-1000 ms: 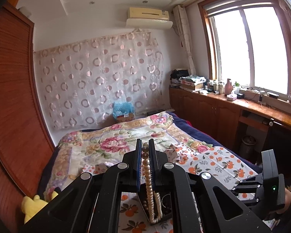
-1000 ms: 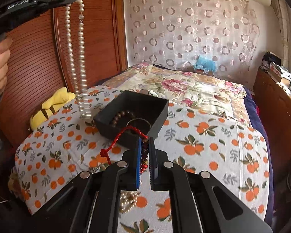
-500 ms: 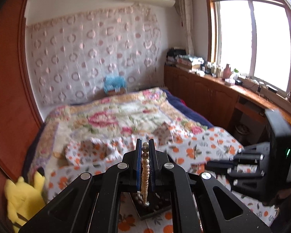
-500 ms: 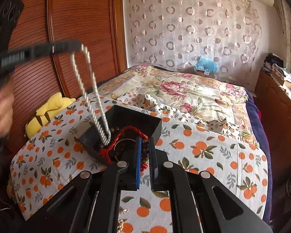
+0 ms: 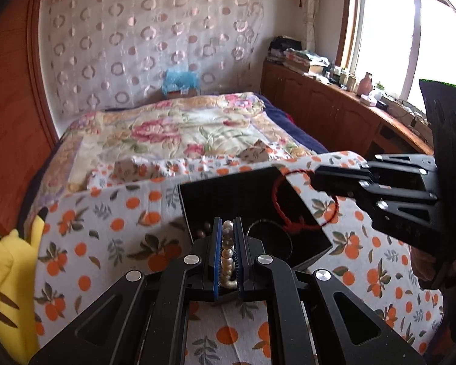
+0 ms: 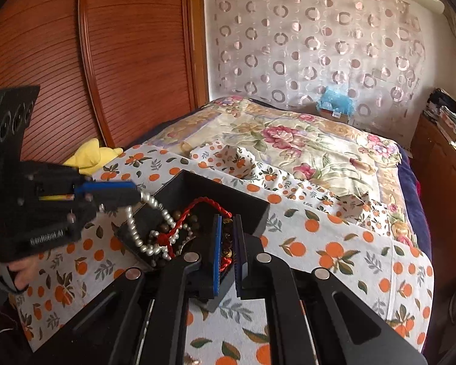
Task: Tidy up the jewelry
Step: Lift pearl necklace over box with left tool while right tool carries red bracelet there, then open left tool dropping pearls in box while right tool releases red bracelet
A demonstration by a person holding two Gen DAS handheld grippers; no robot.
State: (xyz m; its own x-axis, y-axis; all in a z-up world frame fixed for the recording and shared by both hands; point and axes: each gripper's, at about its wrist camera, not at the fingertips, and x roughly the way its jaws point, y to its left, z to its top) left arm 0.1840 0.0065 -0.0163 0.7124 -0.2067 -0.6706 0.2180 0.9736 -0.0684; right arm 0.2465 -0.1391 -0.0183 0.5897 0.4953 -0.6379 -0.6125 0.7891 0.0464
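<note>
Lowering both pieces into the black box (image 6: 260,210). Left gripper (image 5: 228,254) clamped on pearl necklace (image 6: 149,231); right gripper (image 6: 228,251) clamped on red cord bracelet (image 6: 194,213), dark beads also pinched between its pads.

To do well: keep sinking until most of the strand pools inside the box walls, only then part the jaws. Release pearls first, lift clear straight up, then drop the cord. Avoid dragging sideways, since the red loop already lies across the pearls and could snag. Watch the strand section draped over the near box wall just below the left jaws; nudge inward before letting go or likely to slide out onto the orange-print sheet (image 6: 334,249).

Pearls: white, round, glossy, doubled strand, running from between the left jaws down into the box, tail heaped ahead-left of the right jaws. Red cord: twisted, knotted, arching up just ahead of the right jaws. Brown beads and a thin dark ring underneath in the box.
</note>
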